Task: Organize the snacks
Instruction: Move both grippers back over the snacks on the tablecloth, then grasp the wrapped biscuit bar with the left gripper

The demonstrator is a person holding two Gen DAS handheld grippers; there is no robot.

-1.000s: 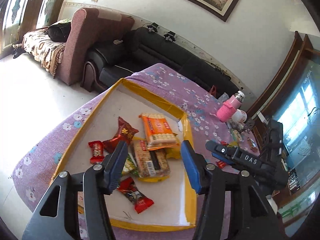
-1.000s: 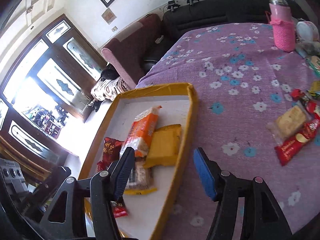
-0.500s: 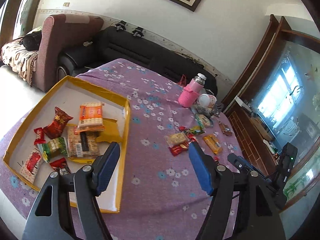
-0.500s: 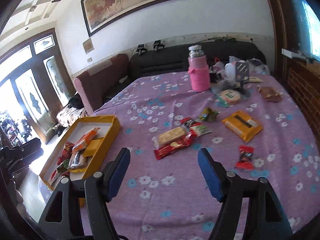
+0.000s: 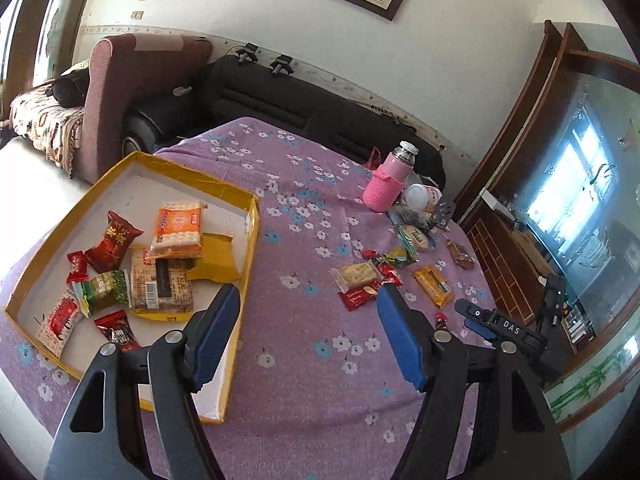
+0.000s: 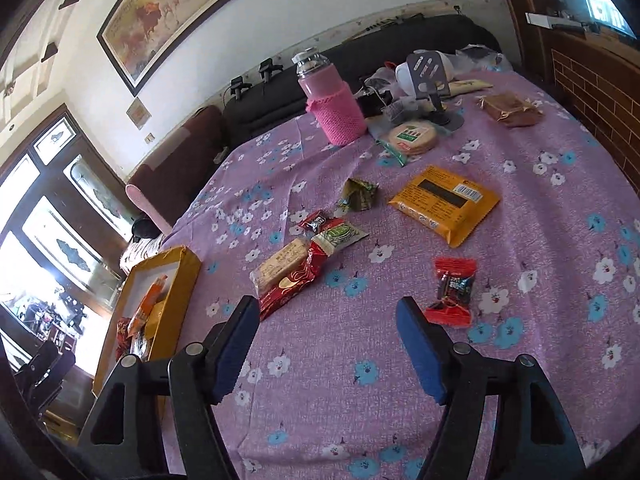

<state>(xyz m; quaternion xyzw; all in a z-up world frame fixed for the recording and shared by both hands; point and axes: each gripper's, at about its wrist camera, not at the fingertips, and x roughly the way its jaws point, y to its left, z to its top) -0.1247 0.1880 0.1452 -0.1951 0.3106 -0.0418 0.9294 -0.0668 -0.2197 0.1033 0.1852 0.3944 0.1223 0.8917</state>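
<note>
One yellow tray (image 5: 253, 216), one pink bottle (image 6: 334, 104), one orange packet (image 6: 444, 202), two grippers

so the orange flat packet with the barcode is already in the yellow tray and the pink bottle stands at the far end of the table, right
Not quite. The orange flat packet lies on the purple floral tablecloth, well apart from the yellow tray, as the right wrist view shows. The pink bottle does stand at the far end of the table.
</note>
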